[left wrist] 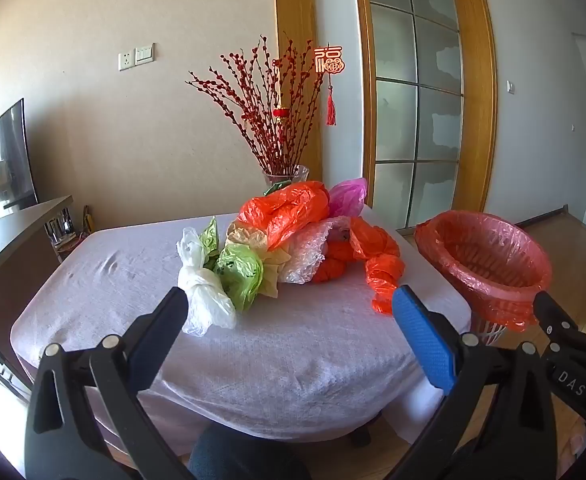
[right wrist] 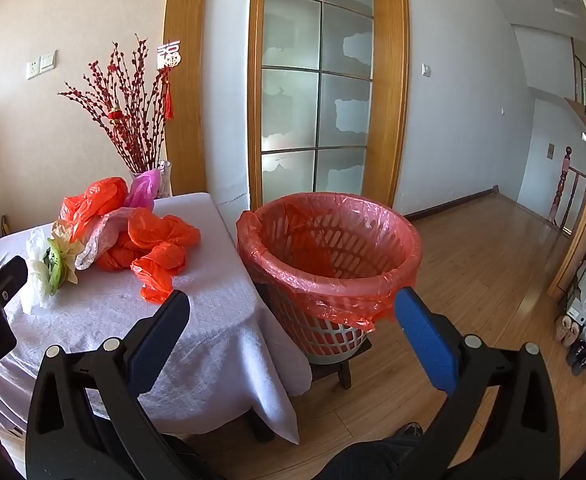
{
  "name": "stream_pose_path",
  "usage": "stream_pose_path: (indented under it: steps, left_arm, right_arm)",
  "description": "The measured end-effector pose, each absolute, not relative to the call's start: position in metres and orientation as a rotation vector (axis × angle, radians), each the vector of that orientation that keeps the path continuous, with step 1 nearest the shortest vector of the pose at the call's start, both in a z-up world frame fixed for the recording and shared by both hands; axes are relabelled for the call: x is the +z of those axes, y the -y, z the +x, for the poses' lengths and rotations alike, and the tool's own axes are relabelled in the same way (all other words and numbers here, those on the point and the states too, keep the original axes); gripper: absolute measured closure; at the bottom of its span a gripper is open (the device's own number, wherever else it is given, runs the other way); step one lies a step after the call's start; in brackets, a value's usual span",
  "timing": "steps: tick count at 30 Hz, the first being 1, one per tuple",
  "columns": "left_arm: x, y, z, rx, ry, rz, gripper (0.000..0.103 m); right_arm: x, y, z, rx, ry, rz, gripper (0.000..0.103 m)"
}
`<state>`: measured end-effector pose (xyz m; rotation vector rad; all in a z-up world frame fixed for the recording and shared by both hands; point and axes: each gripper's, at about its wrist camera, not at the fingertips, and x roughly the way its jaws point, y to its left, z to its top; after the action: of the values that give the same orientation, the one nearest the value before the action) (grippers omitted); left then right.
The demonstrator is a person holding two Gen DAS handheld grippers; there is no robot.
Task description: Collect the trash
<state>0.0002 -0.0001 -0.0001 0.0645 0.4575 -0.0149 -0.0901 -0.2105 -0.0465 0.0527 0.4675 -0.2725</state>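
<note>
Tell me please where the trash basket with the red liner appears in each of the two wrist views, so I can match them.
Left wrist view: the trash basket sits at the right edge, beside the table.
Right wrist view: the trash basket is in the middle, on a small wooden stool, right of the table.
Shared landmark: the vase of red branches at the table's far end.

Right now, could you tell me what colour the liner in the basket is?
Translucent red liner, best seen in the right wrist view.
</note>
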Motion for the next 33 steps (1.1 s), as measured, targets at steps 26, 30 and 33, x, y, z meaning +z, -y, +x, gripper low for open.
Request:
stream_pose_path:
  steps: [26,30,33]
  left_arm:
    - [-0.0034,0.0003,0.0001,-0.017,-0.465,0.058,0.004]
    - [-0.0041,0.0009,0.0001,-0.017,-0.466,0.059,0.004]
    - [-0.0057,0.0025,-0.0006,-0.019,-0.466,0.059,0.004]
  right_arm:
    - [-0.0431,0.2075,-0.0887,-0.274,-0.462,0.043,0.002]
    - [-0.043,0.2083,-0.0884,-0.275,-0.462,0.044,0.002]
    - [-0.0428,0.2079,-0.0883,-0.275,-0.462,0.042,0.002]
